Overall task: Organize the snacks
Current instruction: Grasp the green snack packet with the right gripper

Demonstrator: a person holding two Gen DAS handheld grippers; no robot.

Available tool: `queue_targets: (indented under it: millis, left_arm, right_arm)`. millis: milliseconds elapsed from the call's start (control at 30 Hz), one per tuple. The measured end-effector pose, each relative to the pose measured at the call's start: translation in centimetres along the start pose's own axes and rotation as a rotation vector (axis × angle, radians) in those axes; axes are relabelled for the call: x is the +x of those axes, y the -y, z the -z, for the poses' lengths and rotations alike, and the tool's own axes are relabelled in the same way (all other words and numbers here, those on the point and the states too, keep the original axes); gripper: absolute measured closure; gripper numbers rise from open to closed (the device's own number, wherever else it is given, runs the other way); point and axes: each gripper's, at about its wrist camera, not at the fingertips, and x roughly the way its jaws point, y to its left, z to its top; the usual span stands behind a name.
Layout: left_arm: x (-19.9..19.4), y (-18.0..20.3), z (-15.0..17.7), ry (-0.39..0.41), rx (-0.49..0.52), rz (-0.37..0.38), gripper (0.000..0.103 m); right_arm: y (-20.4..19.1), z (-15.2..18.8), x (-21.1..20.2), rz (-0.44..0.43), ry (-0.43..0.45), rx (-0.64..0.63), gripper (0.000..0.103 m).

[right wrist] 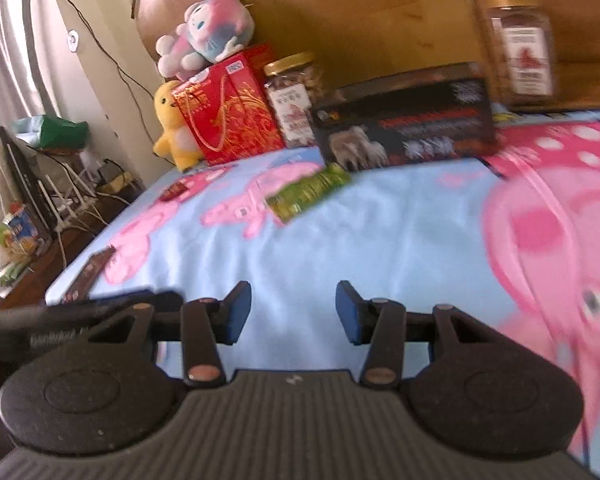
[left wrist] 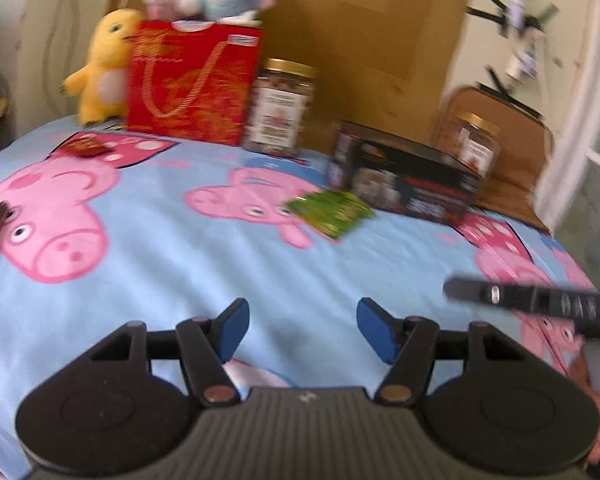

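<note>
A: Hovering over the blue cartoon cloth [left wrist: 188, 248], the left tool [left wrist: 298, 330] has its jaws spread with nothing between them. The right tool [right wrist: 294, 312] is spread and empty too.

B: Where is the nearest snack?

A: The green packet [left wrist: 330, 212] lies flat on the cloth, well ahead of both tools, just this side of the black box [left wrist: 408, 184]. Beyond it stand a gold-lidded jar [left wrist: 280, 110] beside the red gift bag [left wrist: 194, 84], and a second jar [left wrist: 474, 144] behind the box. A small dark red packet [left wrist: 85, 146] lies far ahead to the left.

B: How would you take the green one?

A: I judge it best to come in low, jaws straddling a short edge, since a flat packet gives little to pinch. Press one pad into the soft cloth, close slowly, and avoid nudging it under the box.

B: The frames are blurred, so line up before closing.
</note>
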Motion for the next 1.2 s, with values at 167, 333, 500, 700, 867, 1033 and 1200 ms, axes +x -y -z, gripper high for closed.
queue_targets:
  millis: [167, 333, 500, 700, 867, 1033, 1200]
  left_arm:
    - [0.8, -3.1, -1.4, 0.003, -0.082, -0.021, 0.042]
    - [1.7, -4.3, -2.1, -0.008, -0.102, -0.041, 0.042]
    - [2.7, -4.8, -2.9, -0.02, -0.118, -0.036, 0.042]
    - [4.4, -4.3, -4.3, -0.051, -0.125, 0.033, 0.042]
    - [6.4, -2.9, -4.3, -0.136, -0.166, 0.162, 0.039]
    - [7.0, -1.6, -3.6, -0.163, -0.153, 0.18, 0.037]
    - [7.4, -1.1, -3.7, -0.168, -0.125, 0.173, 0.037]
  right_arm:
    - [1.7, -5.8, 6.3, 0.001, 0.01, -0.026, 0.053]
    - [4.0, -8.8, 12.5, -0.012, -0.066, -0.007, 0.053]
    - [4.6, -8.3, 13.6, -0.068, -0.102, 0.029, 0.078]
    - [3.3, -5.2, 8.1, -0.156, -0.111, 0.083, 0.084]
    - [4.7, -3.6, 5.2, -0.192, -0.083, 0.223, 0.09]
    - [5.3, -2.8, 5.9, -0.192, -0.123, 0.264, 0.085]
    - [5.5, -2.8, 6.6, -0.207, -0.13, 0.271, 0.079]
